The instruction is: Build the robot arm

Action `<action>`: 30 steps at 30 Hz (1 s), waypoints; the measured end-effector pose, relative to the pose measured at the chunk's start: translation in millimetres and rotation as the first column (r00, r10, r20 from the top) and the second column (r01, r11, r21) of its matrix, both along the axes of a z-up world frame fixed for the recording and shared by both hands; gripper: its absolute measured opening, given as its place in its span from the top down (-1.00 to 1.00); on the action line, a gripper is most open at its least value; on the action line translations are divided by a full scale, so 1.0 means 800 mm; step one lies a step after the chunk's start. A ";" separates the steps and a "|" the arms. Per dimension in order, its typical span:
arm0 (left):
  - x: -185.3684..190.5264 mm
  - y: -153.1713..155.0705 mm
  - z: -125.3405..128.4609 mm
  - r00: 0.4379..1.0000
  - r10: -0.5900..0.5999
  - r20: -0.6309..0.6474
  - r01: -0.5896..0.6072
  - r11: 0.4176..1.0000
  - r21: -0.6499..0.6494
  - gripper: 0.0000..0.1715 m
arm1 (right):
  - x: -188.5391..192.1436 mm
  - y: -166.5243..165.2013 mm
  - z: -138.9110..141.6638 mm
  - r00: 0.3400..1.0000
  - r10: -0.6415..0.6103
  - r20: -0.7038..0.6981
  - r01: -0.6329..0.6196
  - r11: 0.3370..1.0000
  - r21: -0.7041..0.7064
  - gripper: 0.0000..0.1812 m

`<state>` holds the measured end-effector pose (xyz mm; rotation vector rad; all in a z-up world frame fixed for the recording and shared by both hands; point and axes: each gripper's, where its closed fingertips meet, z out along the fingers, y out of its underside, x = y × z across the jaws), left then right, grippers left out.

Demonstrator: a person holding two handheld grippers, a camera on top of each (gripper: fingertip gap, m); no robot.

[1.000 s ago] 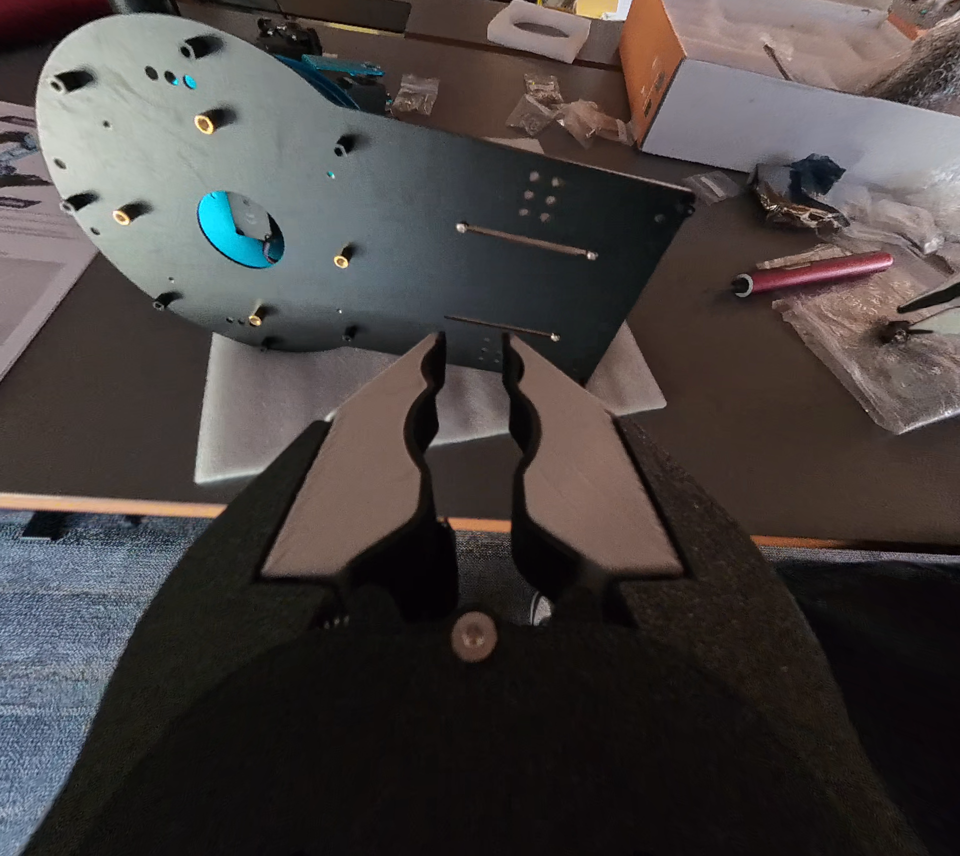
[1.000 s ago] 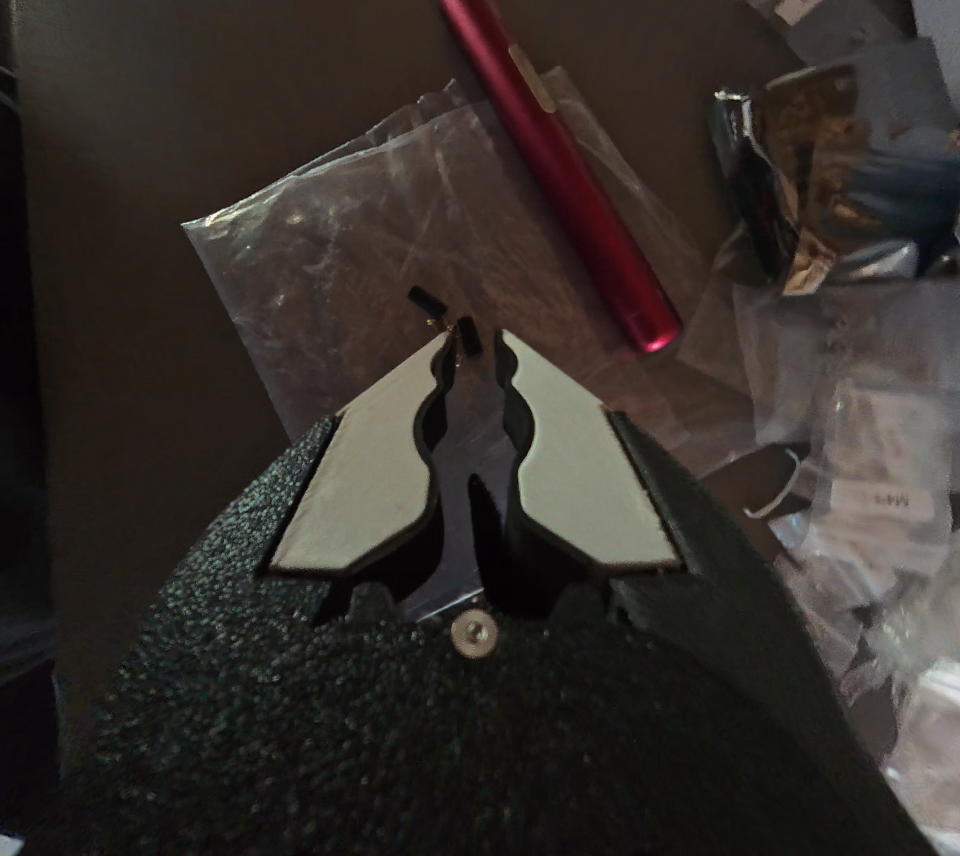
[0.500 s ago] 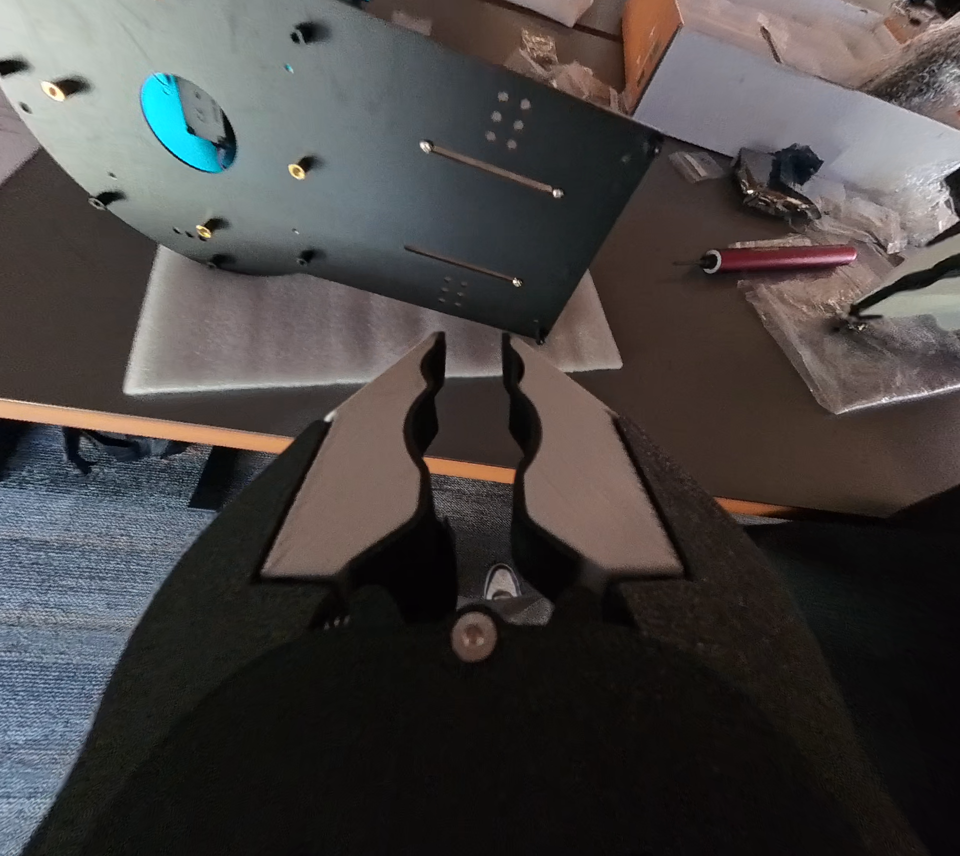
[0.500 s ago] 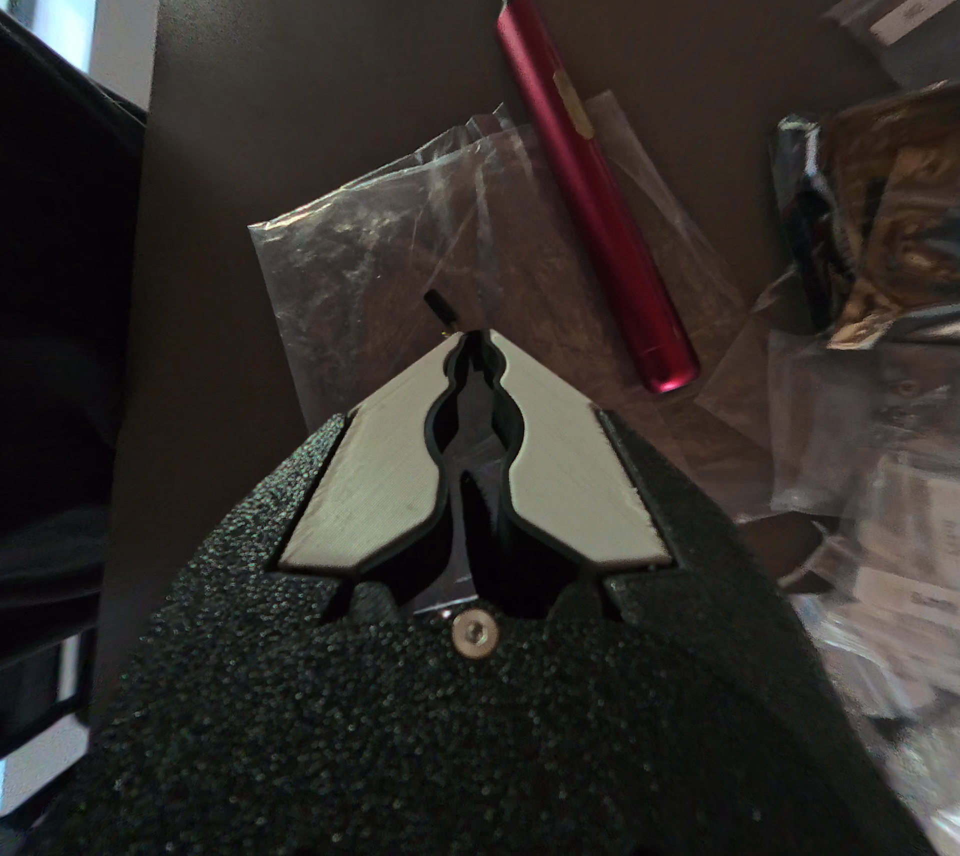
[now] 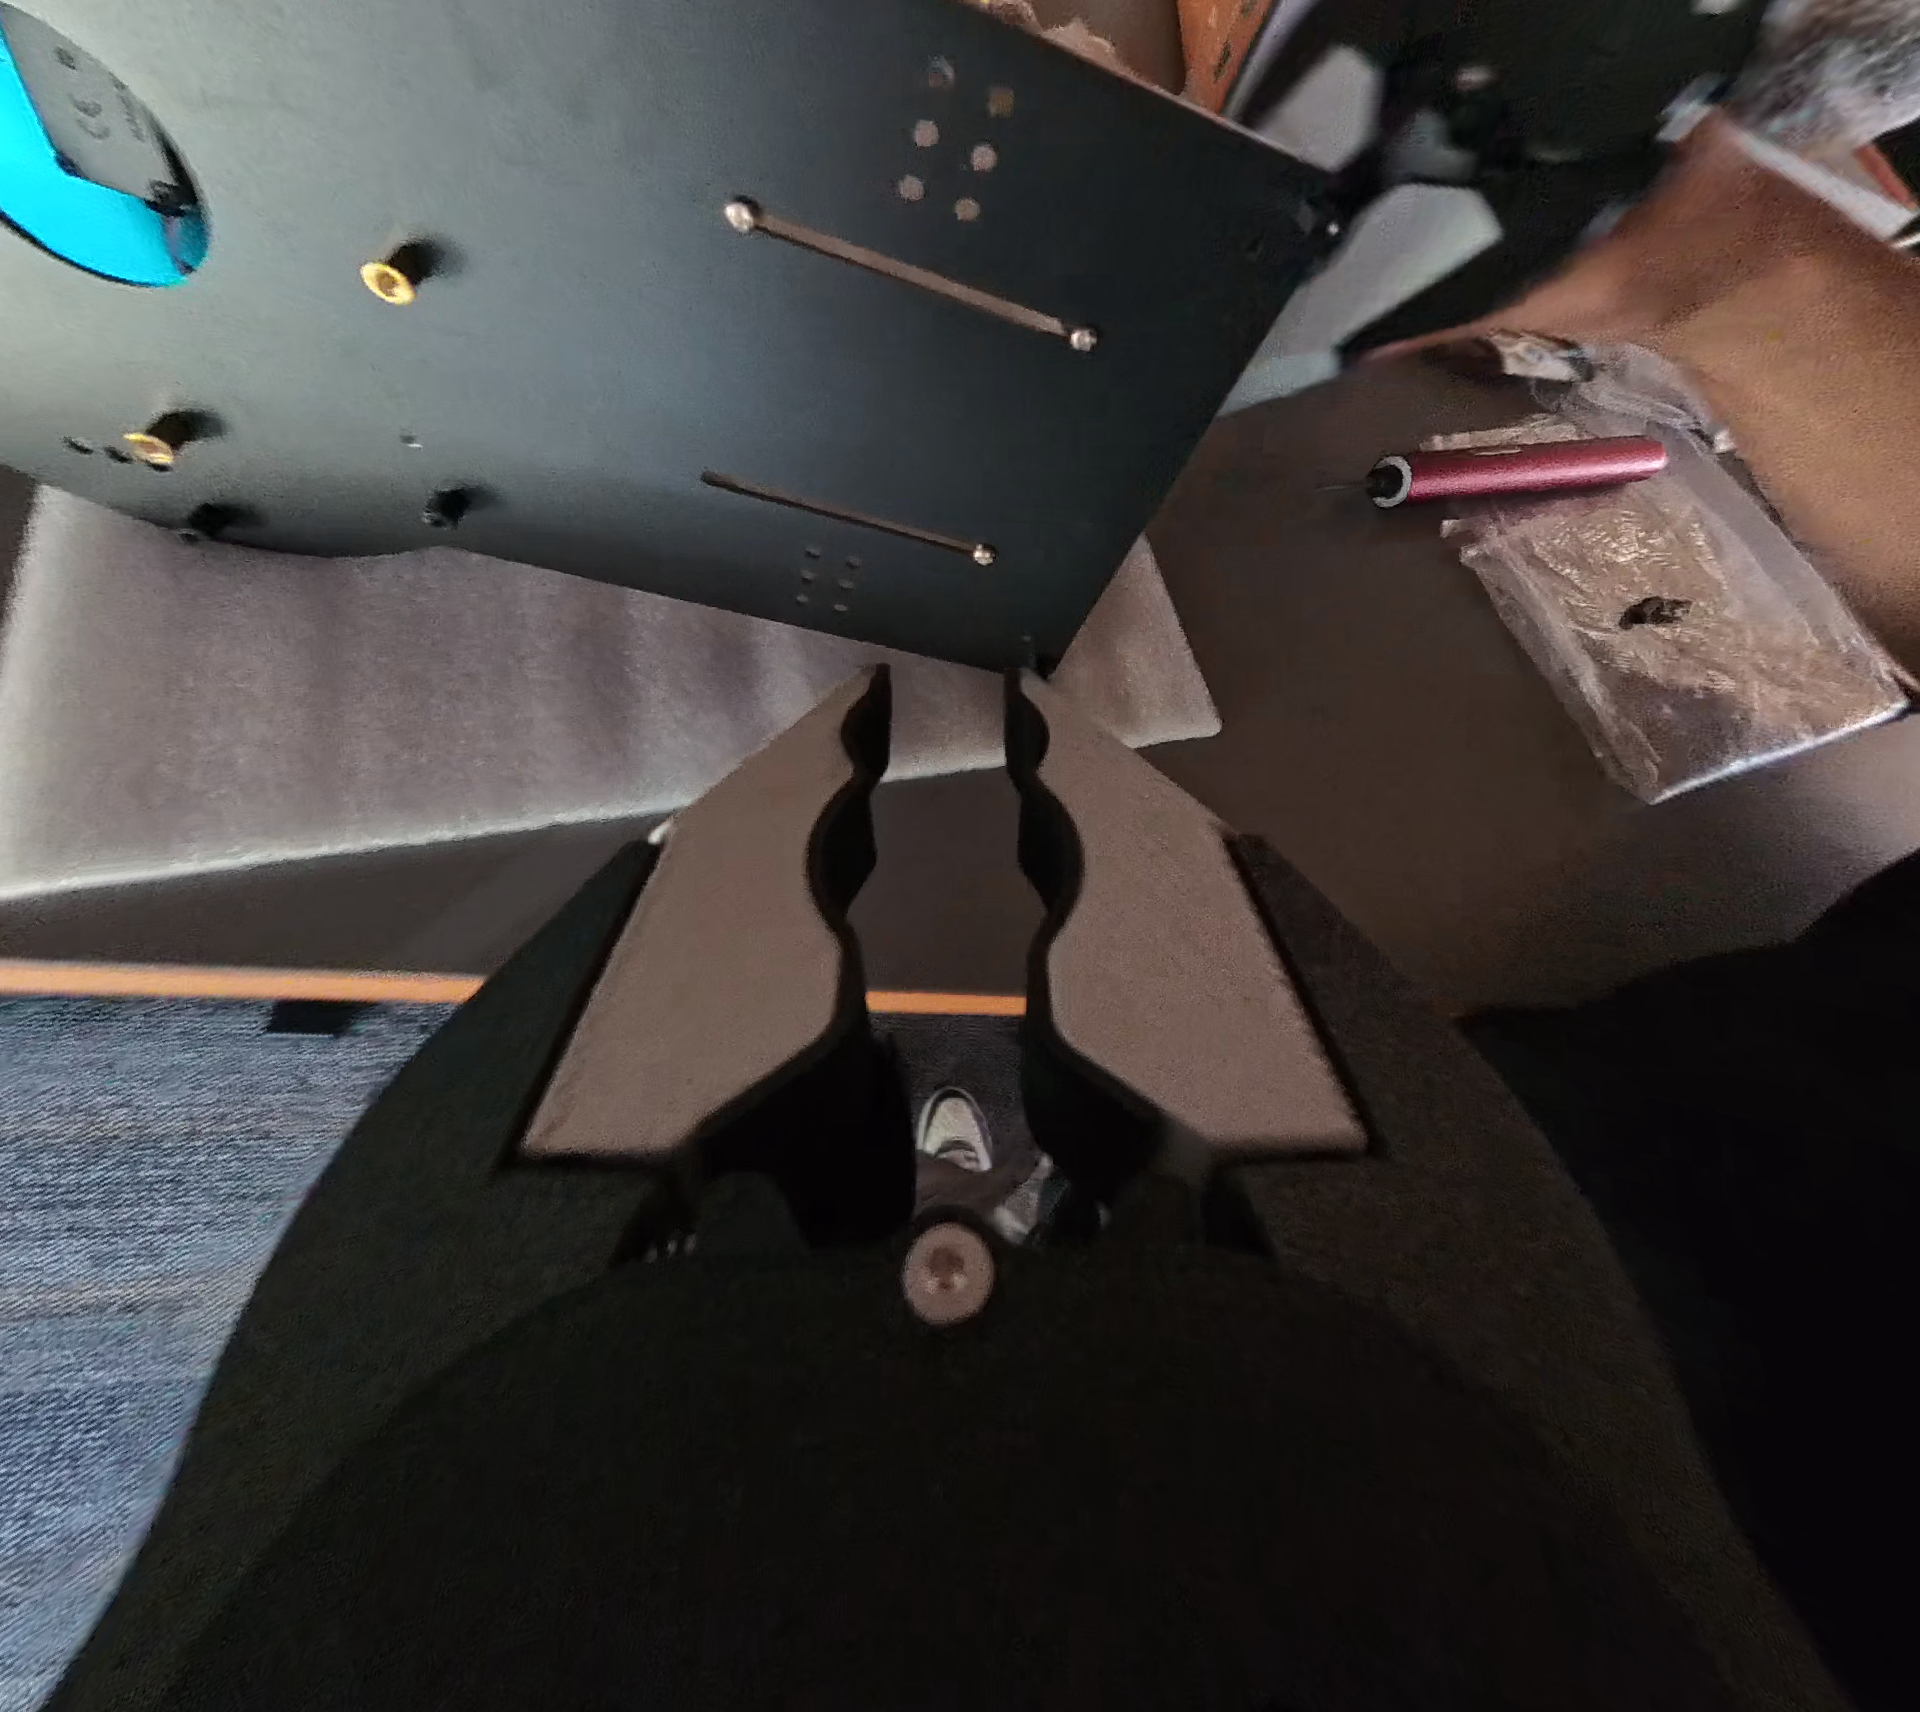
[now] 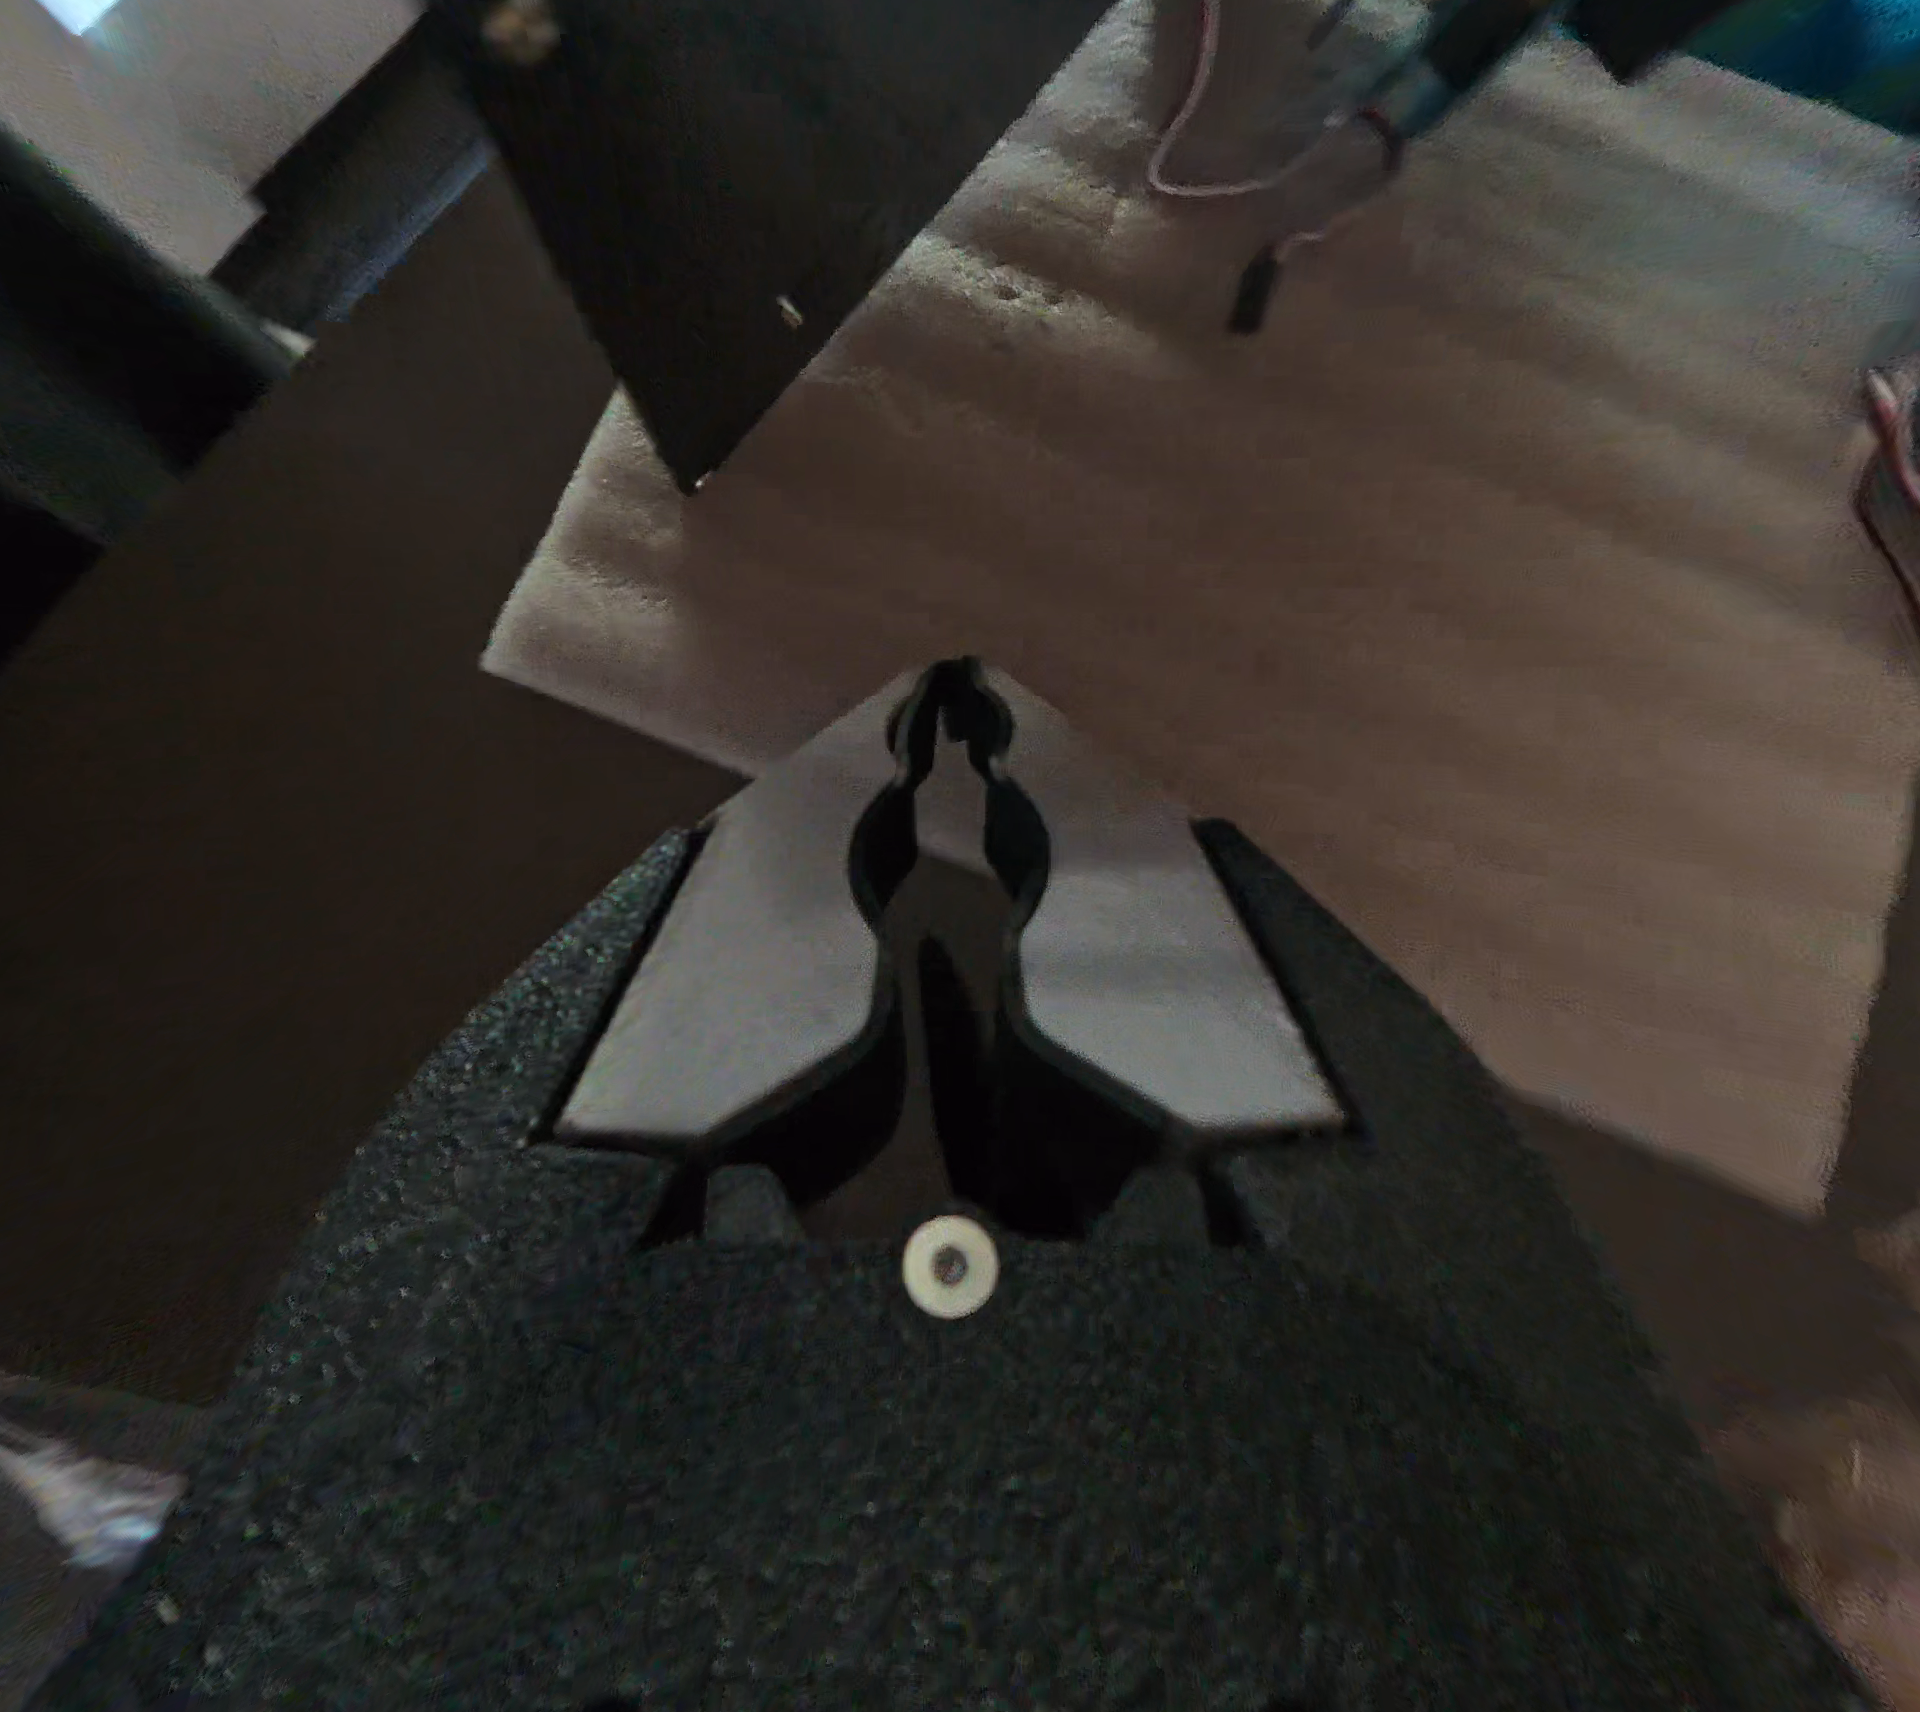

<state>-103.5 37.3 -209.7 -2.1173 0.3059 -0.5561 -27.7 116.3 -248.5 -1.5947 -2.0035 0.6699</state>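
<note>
metal plate [image 5: 582, 332] above foam sheet [image 5: 343, 706]

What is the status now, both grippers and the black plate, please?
Left gripper open, empty, tips at lower corner of black plate. Right gripper shut on small dark part, over white foam sheet. Plate tilted above the foam.

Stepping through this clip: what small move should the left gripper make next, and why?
Likely ease the left gripper forward and close on the black plate at its lower corner: the jaws stand open just short of it, and the plate stands tilted on the foam sheet.
</note>
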 end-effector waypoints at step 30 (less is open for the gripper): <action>0.042 0.043 -0.023 0.997 -0.064 0.044 0.066 0.996 -0.056 1.00 | -0.023 0.002 -0.008 0.923 0.367 -0.117 -0.384 0.902 -0.199 0.95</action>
